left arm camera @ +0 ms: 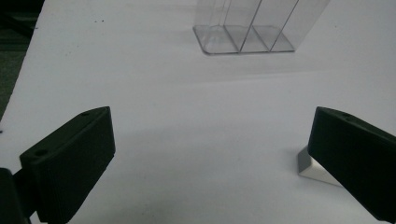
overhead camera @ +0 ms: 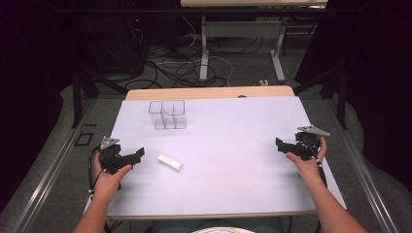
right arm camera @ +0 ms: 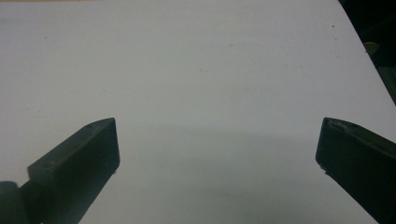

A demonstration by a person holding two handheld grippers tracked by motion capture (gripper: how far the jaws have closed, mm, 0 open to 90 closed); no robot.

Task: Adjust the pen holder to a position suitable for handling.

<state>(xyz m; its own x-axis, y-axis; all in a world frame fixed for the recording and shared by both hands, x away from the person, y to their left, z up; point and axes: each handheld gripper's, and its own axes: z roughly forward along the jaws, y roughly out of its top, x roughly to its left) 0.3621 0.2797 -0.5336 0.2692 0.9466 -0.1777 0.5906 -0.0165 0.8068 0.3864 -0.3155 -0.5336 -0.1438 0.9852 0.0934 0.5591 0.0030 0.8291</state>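
A small white block (overhead camera: 169, 162) lies flat on the white table (overhead camera: 228, 145), left of centre. My left gripper (overhead camera: 137, 155) rests just to its left, held in a hand, with the jaws wide apart and nothing between them. In the left gripper view the block's end (left arm camera: 312, 168) peeks out from behind the right jaw. A clear plastic organiser (overhead camera: 168, 114) with several compartments stands upright toward the far left; its base (left arm camera: 243, 39) lies ahead of the left gripper (left arm camera: 212, 135). My right gripper (overhead camera: 282, 143) sits near the table's right edge, open, over bare table (right arm camera: 219, 144).
Beyond the far edge stand a second table's legs (overhead camera: 204, 48) and a tangle of cables (overhead camera: 180, 68) on the floor. Dark frame posts (overhead camera: 77, 92) flank both sides. The person's forearms come in from the bottom.
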